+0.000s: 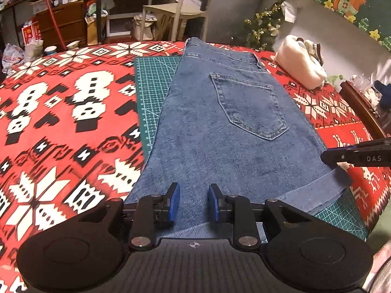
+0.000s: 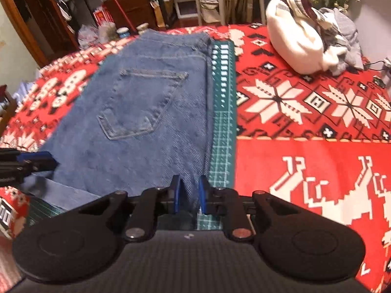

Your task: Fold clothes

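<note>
Blue jeans [image 1: 220,134] lie folded lengthwise, back pocket up, on a green cutting mat [image 1: 151,85]. Their paler hem band [image 1: 317,193] is at the near end. My left gripper [image 1: 193,200] hovers over that near end, blue pads apart, with flat denim showing in the gap. The right gripper [image 1: 328,157] reaches in at the jeans' right edge. In the right wrist view, the jeans [image 2: 146,122] run their right edge, creased, between the pads of my right gripper [image 2: 190,195], which pinch it. The left gripper [image 2: 36,161] is at the hem's left corner.
A red, white and black patterned blanket [image 1: 61,122] covers the surface under the mat [image 2: 223,97]. A pile of white and grey clothes [image 2: 298,39] sits at the far right. A chair [image 1: 176,7] and cluttered shelves stand beyond the far edge.
</note>
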`<state>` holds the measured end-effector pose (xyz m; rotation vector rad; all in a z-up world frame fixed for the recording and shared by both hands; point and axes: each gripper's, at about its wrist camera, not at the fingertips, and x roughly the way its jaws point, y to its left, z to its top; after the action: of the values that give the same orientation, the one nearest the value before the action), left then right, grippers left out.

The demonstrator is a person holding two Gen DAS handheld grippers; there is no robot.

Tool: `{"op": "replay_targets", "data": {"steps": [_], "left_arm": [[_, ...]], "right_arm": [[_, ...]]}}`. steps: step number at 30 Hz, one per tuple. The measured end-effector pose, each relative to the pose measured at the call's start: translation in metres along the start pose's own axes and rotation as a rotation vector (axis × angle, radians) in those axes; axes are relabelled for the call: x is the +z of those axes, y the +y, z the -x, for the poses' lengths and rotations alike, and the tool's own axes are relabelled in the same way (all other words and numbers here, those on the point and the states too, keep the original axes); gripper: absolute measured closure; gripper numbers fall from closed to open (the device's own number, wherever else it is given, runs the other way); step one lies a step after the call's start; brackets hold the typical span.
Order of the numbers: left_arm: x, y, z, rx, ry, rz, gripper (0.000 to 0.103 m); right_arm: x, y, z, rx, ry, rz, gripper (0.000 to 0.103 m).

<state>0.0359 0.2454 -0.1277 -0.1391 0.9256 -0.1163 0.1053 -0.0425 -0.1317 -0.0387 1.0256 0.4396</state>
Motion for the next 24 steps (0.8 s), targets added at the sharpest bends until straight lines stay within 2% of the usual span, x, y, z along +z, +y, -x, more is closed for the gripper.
{"op": "replay_targets", "data": {"steps": [6, 9, 13, 16, 20, 21, 24], "left_arm": [[-0.002, 0.007, 0.010, 0.030, -0.034, 0.044, 0.077], [0.000, 0.009, 0.020, 0.026, -0.097, 0.069, 0.077], [0.004, 0.012, 0.031, -0.017, -0.184, 0.118, 0.076], [0.008, 0.008, 0.031, -0.040, -0.226, 0.129, 0.076], [0.013, -0.004, 0.019, -0.038, -0.233, 0.112, 0.076], [0.014, -0.006, 0.014, -0.035, -0.225, 0.105, 0.076], [0.015, -0.011, 0.001, -0.031, -0.189, 0.084, 0.076]], "right_arm": [[-0.005, -0.001, 0.006, -0.026, -0.008, 0.001, 0.085], [-0.003, -0.004, 0.017, -0.025, -0.060, -0.015, 0.085], [0.003, -0.006, 0.031, 0.005, -0.135, -0.048, 0.081], [0.005, -0.001, 0.032, 0.019, -0.160, -0.039, 0.081], [0.009, 0.012, 0.024, 0.064, -0.166, 0.001, 0.084], [0.010, 0.015, 0.022, 0.074, -0.166, 0.011, 0.088], [0.010, 0.025, 0.008, 0.072, -0.141, 0.043, 0.088]]}}
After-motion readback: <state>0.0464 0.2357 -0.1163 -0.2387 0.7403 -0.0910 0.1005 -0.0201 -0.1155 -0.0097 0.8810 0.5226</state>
